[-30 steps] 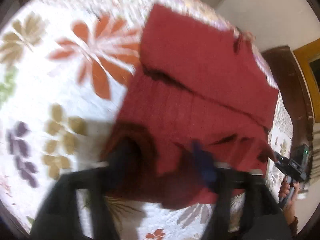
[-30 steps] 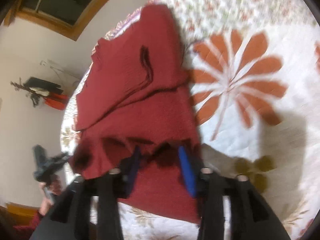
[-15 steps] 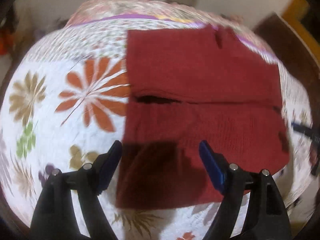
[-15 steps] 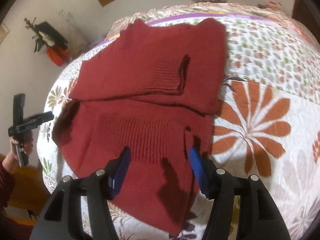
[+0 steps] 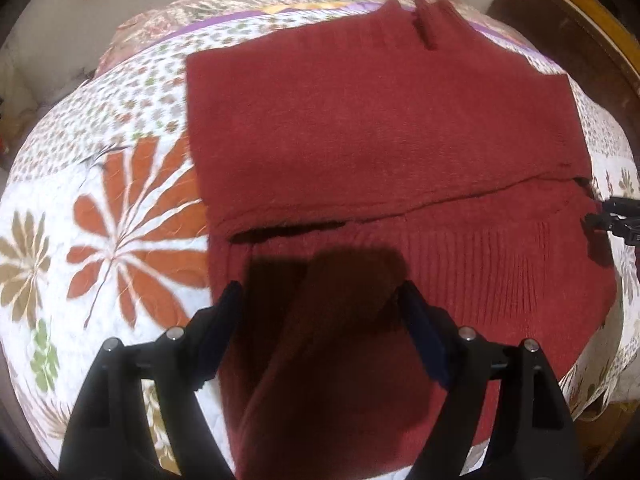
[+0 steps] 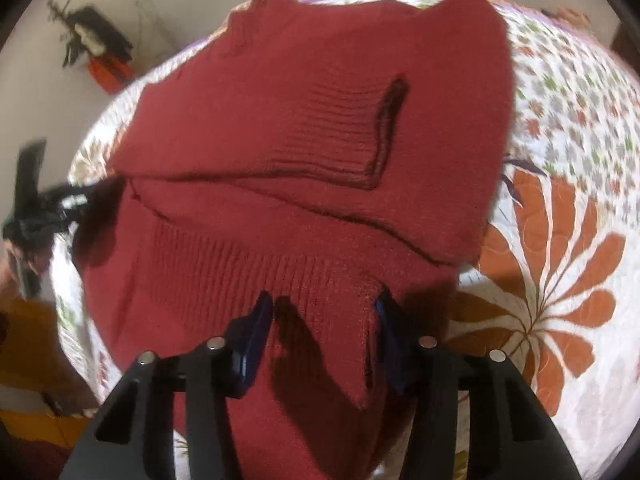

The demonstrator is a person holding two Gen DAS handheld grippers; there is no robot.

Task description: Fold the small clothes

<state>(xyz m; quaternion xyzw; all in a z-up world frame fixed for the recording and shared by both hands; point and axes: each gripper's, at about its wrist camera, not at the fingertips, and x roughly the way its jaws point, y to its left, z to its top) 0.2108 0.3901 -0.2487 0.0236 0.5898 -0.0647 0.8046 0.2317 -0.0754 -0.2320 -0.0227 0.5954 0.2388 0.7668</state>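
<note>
A dark red knit sweater [image 5: 380, 128], partly folded, lies flat on a floral quilted bedspread [image 5: 120, 208], its near hem reaching the bed's near edge. The left gripper [image 5: 320, 304] hovers with fingers spread wide above the near hem, gripping nothing. The right gripper [image 6: 324, 316] likewise stands spread; a fabric corner lies between its fingers, apparently unclamped. Bare quilt lies beside the sweater.

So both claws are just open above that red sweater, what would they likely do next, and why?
Probably lower both and pinch the near edge of the sweater to fold it away once more. The left gripper and right gripper hover with jaws open, holding nothing, and the ribbed near part lies flat on the bedspread, not yet folded over.
</note>
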